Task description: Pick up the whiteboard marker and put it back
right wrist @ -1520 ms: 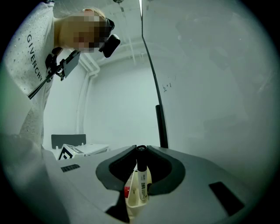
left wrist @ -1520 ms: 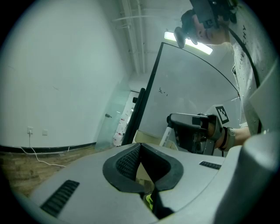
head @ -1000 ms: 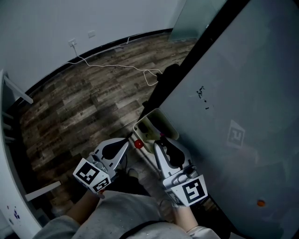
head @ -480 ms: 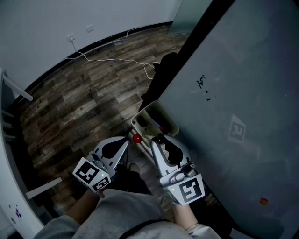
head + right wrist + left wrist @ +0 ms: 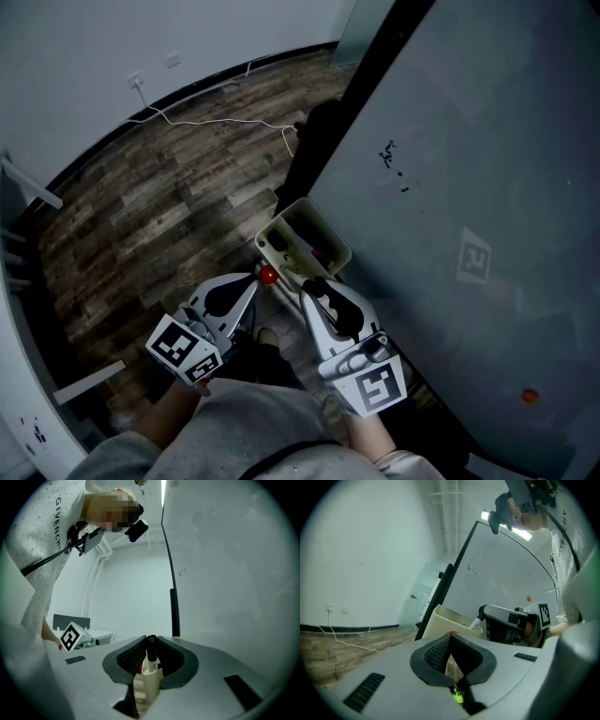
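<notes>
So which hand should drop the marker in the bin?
Right. The right gripper grips the marker, just beside the bin. The left gripper is busy pinching a red thing.

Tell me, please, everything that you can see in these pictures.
Whiteboard: one, grey-white with a black frame, filling the right of the head view.
Scribbles: a few, black, on the whiteboard.
Magnet: one, orange, low on the whiteboard.
Bin: one, cream, at the whiteboard's edge, ahead of both grippers.
Red marker: one, red cap, at the left gripper's tips.
Black marker: one, black cap and white body, between the right gripper's jaws.
Cable: one, white, on the floor by the wall.
Sockets: two, white, on the wall.
Floor: wood, brown.
Left gripper: one, white and black, closed on the red marker.
Right gripper: one, white and black, closed on the black marker.
</notes>
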{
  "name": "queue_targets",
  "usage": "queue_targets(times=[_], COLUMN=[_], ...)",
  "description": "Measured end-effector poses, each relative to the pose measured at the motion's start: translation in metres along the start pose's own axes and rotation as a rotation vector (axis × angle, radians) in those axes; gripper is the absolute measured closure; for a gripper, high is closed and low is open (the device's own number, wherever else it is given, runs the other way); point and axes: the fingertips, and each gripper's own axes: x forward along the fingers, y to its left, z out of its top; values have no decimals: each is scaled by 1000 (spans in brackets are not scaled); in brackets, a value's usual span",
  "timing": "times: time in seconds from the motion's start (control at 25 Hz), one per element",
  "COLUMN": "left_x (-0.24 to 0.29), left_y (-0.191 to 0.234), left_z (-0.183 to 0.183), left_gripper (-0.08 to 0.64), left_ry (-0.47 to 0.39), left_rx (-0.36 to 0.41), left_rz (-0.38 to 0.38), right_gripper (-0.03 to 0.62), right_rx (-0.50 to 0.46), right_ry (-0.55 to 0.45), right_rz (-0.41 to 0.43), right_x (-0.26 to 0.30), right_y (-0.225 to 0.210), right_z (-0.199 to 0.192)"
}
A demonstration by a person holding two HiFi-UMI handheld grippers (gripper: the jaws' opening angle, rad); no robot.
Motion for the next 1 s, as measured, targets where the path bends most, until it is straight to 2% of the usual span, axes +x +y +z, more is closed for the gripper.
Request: queue_targets(times=[0.4,1.0], left_x=[0,1], left_y=[-4,-4], left_z=[2,2], left_gripper=[545,545], left_ry=[1,2], left_rx=[6,7], left_rz=[-7,-10], right_gripper=[508,503], right_rx=[-1,22], right_ry=[17,45], right_rz=[-19,23], right_x=[-16,-19], right_y=[4,8], right_z=[-6,-16])
